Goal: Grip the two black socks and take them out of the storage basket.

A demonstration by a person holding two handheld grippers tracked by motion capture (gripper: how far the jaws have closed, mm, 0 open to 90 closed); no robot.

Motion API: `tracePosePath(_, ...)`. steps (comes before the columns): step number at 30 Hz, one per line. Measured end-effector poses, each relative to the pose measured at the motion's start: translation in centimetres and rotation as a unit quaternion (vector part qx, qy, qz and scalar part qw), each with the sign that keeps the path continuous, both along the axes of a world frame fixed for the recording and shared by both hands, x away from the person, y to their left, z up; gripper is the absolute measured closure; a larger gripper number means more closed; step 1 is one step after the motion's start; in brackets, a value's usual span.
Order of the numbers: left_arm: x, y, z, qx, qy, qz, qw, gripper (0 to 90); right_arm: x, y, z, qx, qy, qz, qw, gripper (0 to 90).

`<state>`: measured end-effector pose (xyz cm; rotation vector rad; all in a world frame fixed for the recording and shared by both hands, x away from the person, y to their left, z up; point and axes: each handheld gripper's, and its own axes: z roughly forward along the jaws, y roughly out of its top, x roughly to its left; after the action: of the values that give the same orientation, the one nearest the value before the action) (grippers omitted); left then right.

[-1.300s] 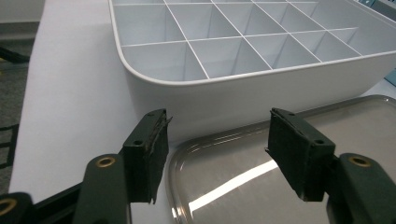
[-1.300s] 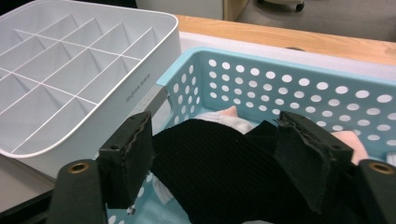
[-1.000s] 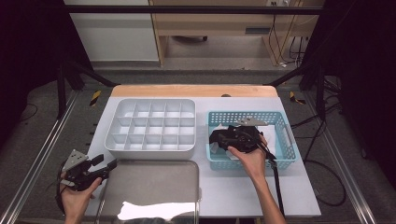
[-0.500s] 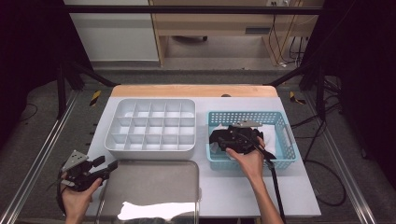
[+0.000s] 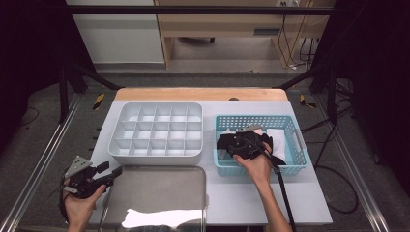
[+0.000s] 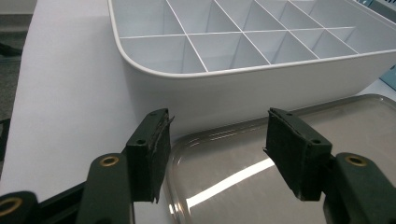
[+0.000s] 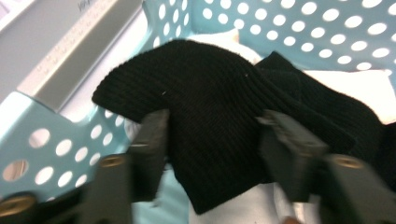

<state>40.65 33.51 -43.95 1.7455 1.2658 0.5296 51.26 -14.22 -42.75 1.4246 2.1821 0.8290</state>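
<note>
A black ribbed knit cloth [image 7: 210, 93] lies in a teal perforated basket [image 5: 254, 118] at the table's right. My right gripper [image 5: 226, 144] reaches into the basket, its jaws on either side of a fold of that cloth. The jaws have just been closing, and the cloth is between them in the right gripper view [image 7: 212, 140]. Their pads look blurred and do not clearly press on the cloth. My left gripper [image 5: 110, 172] rests at the table's front left, open and holding nothing. In its own view [image 6: 215, 149] it faces the corner of a metal tray [image 6: 224, 158].
A white divided organizer [image 5: 154, 152] with several bare compartments stands left of the basket. The shiny metal tray [image 5: 154, 193] lies in front of it. White cloth [image 5: 279, 135] lies under the black one in the basket. A cable trails from the right gripper over the front edge.
</note>
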Motion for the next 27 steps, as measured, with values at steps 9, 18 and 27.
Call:
tracePosePath(9,0.0,0.1,0.0,-0.001,0.000,0.003,1.0000,39.3,0.2,-0.1,0.1,-0.005,0.026,0.009,0.9996,82.4)
tracePosePath(18,0.0,0.2,0.0,-0.001,-0.002,0.007,1.0000,39.7,-1.2,-1.3,1.5,0.030,-0.024,0.019,0.9991,83.2)
tracePosePath(27,-0.1,0.1,0.0,-0.002,-0.004,0.008,1.0000,40.1,-2.7,-2.8,4.4,0.077,-0.081,0.025,0.9934,83.6)
